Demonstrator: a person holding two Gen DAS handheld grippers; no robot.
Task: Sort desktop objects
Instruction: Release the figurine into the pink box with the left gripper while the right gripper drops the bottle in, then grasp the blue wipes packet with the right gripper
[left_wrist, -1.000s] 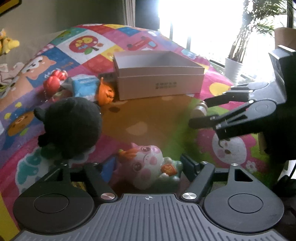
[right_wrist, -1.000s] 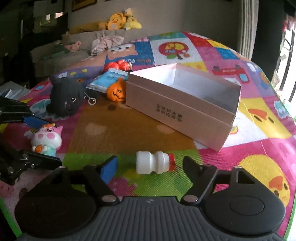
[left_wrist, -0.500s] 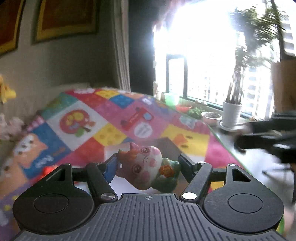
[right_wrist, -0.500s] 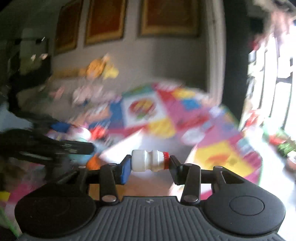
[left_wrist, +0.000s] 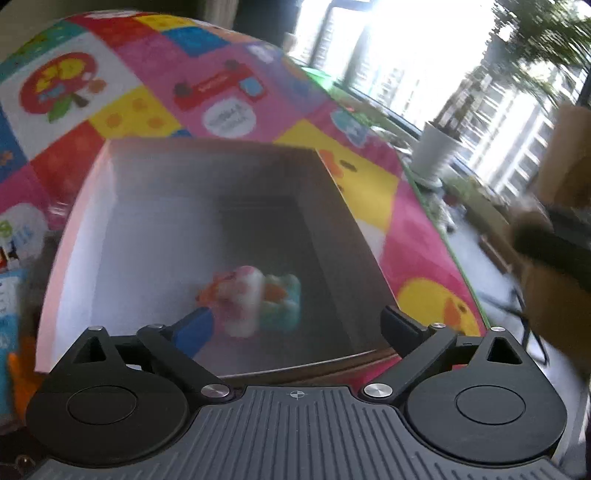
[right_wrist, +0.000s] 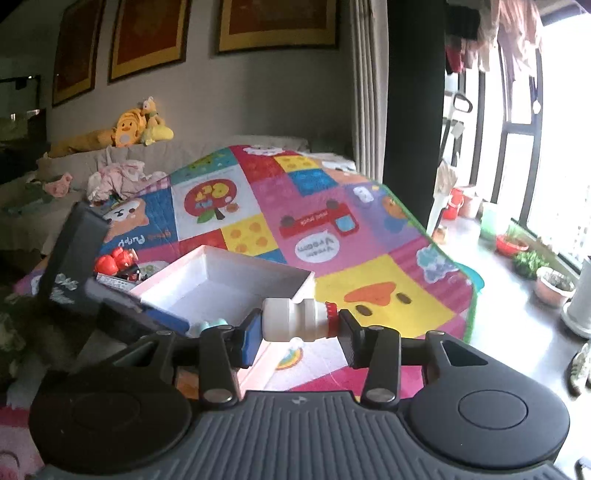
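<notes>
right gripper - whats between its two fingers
A small white bottle with a red cap, clamped end to end in the right gripper, seen in the right wrist view.

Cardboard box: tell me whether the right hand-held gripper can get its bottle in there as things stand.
Probably yes. The box lies open-topped just ahead of the right hand-held gripper, which grips the bottle. The left hand-held gripper, jaws opening, hangs over it and may crowd the way.

Box (left_wrist: 88, 236) stands open-topped, only the pink cat toy (left_wrist: 251, 299) inside.
</notes>
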